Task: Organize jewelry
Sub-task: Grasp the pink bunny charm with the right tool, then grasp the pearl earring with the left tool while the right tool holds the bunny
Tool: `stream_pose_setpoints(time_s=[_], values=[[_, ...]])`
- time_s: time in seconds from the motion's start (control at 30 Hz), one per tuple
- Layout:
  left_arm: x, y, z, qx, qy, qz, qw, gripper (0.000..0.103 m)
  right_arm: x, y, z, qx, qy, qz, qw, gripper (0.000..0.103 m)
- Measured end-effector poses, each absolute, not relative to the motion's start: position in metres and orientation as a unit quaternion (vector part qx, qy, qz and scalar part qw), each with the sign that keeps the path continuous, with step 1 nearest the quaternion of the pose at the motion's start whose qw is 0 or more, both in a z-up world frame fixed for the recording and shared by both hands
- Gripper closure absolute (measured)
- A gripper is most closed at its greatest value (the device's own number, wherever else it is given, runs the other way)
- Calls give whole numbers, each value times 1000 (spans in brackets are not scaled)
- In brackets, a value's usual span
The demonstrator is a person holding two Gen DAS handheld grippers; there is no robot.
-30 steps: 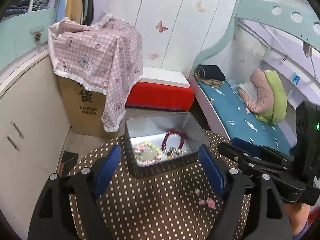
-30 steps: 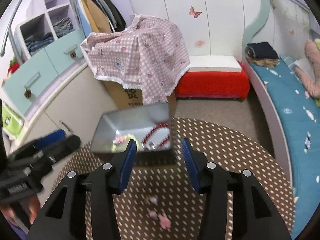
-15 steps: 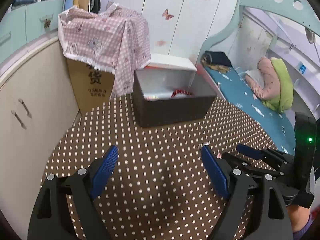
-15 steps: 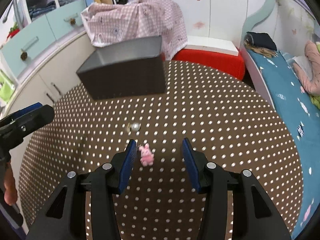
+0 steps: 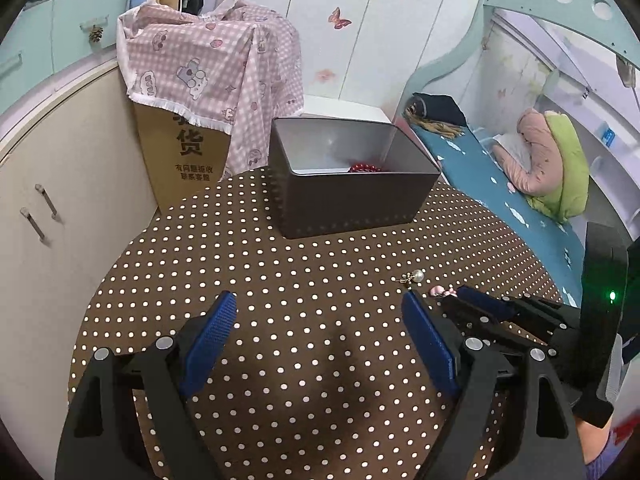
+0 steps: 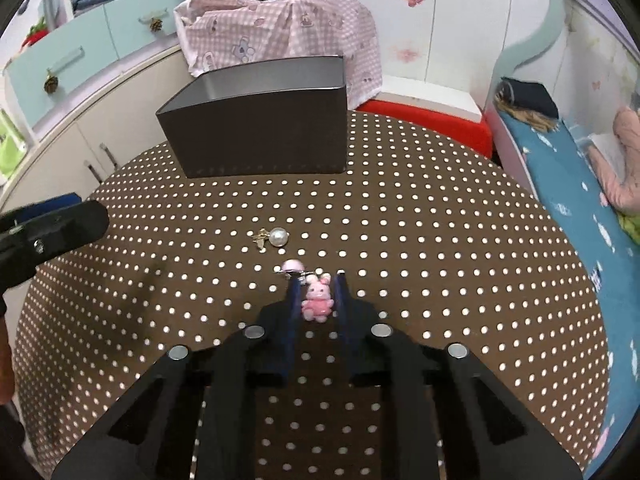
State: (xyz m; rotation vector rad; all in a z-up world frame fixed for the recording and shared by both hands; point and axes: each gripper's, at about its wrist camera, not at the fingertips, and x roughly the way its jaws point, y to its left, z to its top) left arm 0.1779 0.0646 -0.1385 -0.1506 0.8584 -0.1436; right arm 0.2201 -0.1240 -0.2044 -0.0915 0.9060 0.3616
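Right wrist view: the right gripper (image 6: 316, 292) jaws have just narrowed around the pink rabbit charm (image 6: 317, 300) — near side of the tin box (image 6: 256, 132), on the tabletop (image 6: 440, 264). Pickup appears underway. Left gripper (image 5: 316, 340) stands released, empty.

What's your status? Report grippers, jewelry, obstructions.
Right gripper just closing, shut on pink bunny charm. Left gripper open, empty. Pearl earring loose on table. Path to tin box clear.
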Motion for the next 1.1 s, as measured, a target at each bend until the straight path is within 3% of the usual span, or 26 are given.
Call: stream_pose_setpoints(time_s=[0.67,0.73,0.9,1.0,1.1], values=[[222,-12,-165,-20,450,-101,887,21,220,-212,-189,51,414,136,899,86],[225,-14,-167,-19,450,-94,888,25,221,-216,-191,58,414,137,898,86],[229,-22,-173,-4,455,-101,885,49,223,-218,-193,71,415,144,895,86],[230,-26,-177,6,458,-103,883,49,223,-217,-193,74,415,148,895,86],[231,-28,-179,19,454,-102,885,56,224,-216,-194,76,416,149,894,86]])
